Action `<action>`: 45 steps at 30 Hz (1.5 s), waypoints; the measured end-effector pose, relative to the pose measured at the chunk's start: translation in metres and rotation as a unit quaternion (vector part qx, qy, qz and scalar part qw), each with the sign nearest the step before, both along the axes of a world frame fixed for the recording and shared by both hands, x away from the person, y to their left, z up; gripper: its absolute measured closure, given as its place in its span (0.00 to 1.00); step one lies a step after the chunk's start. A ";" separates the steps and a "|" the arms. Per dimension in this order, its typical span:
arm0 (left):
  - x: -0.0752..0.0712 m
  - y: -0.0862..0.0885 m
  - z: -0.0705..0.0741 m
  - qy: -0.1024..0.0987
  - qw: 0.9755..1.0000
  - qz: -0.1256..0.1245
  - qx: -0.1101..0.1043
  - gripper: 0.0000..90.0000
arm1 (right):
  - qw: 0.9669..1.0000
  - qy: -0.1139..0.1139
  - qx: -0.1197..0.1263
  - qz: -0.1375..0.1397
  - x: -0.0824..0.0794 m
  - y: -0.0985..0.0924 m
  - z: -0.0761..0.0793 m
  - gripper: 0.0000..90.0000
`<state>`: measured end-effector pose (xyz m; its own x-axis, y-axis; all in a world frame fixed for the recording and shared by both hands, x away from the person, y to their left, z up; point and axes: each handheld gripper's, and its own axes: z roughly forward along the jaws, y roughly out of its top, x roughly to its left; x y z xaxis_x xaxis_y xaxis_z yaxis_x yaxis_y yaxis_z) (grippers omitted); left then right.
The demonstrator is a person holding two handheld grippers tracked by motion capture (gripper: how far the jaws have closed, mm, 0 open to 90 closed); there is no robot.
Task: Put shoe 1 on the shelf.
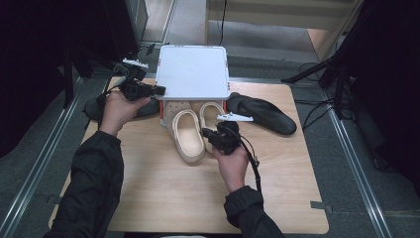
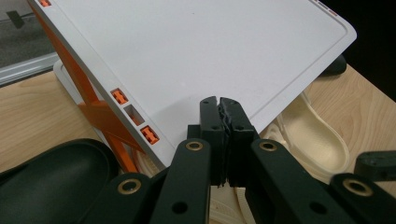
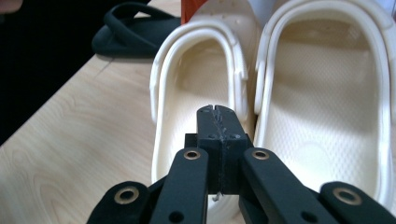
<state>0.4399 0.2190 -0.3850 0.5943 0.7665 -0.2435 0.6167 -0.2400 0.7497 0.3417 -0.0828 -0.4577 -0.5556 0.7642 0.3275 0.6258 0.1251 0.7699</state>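
Clogs (image 1: 195, 130), cream, lie side by side mid-table, toes under the white rack (image 1: 193, 72). Right gripper (image 3: 218, 112) hovers clenched and empty above them; left gripper (image 2: 219, 103), clenched, sits at the rack's nine o'clock edge.

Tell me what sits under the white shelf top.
Under the white shelf top, the toe ends of two cream clogs are tucked between its orange supports. Their toes and the space farther back are covered.
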 end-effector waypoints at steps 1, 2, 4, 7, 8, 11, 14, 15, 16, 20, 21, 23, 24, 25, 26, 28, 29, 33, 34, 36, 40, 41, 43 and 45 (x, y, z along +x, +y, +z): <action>0.000 0.000 0.000 0.000 1.000 0.000 0.000 0.99 | 1.000 -0.001 -0.003 0.002 -0.002 0.000 0.000 1.00; 0.000 0.000 0.000 0.000 1.000 0.000 -0.001 0.99 | 1.000 -0.004 -0.006 0.005 -0.005 -0.001 -0.002 1.00; 0.000 0.000 0.000 0.000 1.000 0.000 -0.002 0.99 | 1.000 -0.006 -0.018 0.010 -0.014 0.000 -0.005 1.00; 0.000 0.000 -0.001 -0.001 1.000 -0.001 -0.003 0.98 | 1.000 -0.007 -0.017 0.017 -0.023 0.001 -0.012 1.00; 0.000 0.001 -0.001 -0.002 1.000 -0.002 -0.005 0.97 | 1.000 -0.007 -0.015 0.020 -0.026 0.001 -0.015 1.00; 0.000 0.001 -0.001 -0.003 1.000 -0.002 -0.006 0.97 | 0.999 -0.012 -0.023 0.026 -0.036 0.003 -0.025 1.00; -0.001 0.000 -0.001 -0.005 1.000 -0.002 -0.003 0.97 | 0.999 -0.007 -0.029 0.033 -0.043 0.004 -0.037 1.00; -0.001 0.000 -0.001 -0.005 1.000 -0.001 -0.001 0.97 | 0.999 0.000 -0.029 0.035 -0.045 0.005 -0.041 1.00; -0.001 0.000 -0.001 -0.005 1.000 -0.001 0.000 0.97 | 0.999 0.004 -0.030 0.038 -0.047 0.005 -0.044 1.00; -0.001 0.000 0.000 -0.005 1.000 0.000 0.000 0.97 | 0.998 0.013 -0.041 0.050 -0.051 0.011 -0.052 1.00; -0.001 -0.001 -0.001 -0.006 1.000 0.000 0.000 0.97 | 0.998 0.011 -0.045 0.052 -0.051 0.012 -0.054 1.00; -0.001 -0.001 0.000 -0.006 1.000 -0.001 0.002 0.97 | 0.997 0.016 -0.050 0.053 -0.049 0.014 -0.057 1.00; -0.001 -0.001 0.000 -0.006 1.000 -0.001 0.001 0.97 | 0.997 0.016 -0.052 0.053 -0.048 0.014 -0.058 1.00; -0.001 -0.001 -0.001 -0.006 1.000 -0.001 0.001 0.97 | 0.997 0.019 -0.056 0.054 -0.046 0.016 -0.060 1.00; -0.001 0.000 -0.001 -0.006 1.000 -0.001 0.000 0.97 | 0.996 0.020 -0.059 0.056 -0.045 0.016 -0.062 1.00; -0.001 0.000 -0.001 -0.006 1.000 -0.001 -0.001 0.98 | 0.996 0.021 -0.061 0.061 -0.042 0.018 -0.064 1.00; -0.001 0.000 -0.001 -0.006 1.000 -0.001 0.000 0.97 | 0.996 0.021 -0.061 0.062 -0.041 0.019 -0.063 1.00; -0.001 -0.001 -0.001 -0.006 1.000 -0.001 0.002 0.98 | 0.996 0.017 -0.065 0.057 -0.037 0.022 -0.060 1.00; -0.001 -0.001 0.000 -0.006 1.000 -0.001 0.002 0.98 | 0.996 0.016 -0.062 0.056 -0.036 0.024 -0.059 1.00; -0.001 0.000 -0.001 -0.006 1.000 -0.001 0.001 0.98 | 0.997 0.018 -0.056 0.056 -0.034 0.028 -0.057 1.00; -0.001 0.001 0.000 0.003 1.000 -0.001 -0.005 0.98 | 0.997 0.015 -0.050 0.057 -0.030 0.037 -0.053 1.00; -0.001 0.001 0.000 0.003 1.000 0.000 -0.004 0.98 | 0.997 0.016 -0.047 0.056 -0.029 0.040 -0.052 1.00; -0.001 0.001 0.000 0.004 1.000 0.000 -0.006 0.98 | 0.997 0.016 -0.045 0.053 -0.024 0.045 -0.049 1.00; -0.001 0.001 0.000 0.003 1.000 0.001 -0.004 0.98 | 0.997 0.016 -0.050 0.050 -0.019 0.050 -0.047 1.00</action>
<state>0.4393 0.2201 -0.3853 0.5916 0.7655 -0.2531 0.6212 -0.2326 0.7484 0.3224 -0.0327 -0.5049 -0.6214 0.7350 0.2715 0.6301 0.2628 0.7307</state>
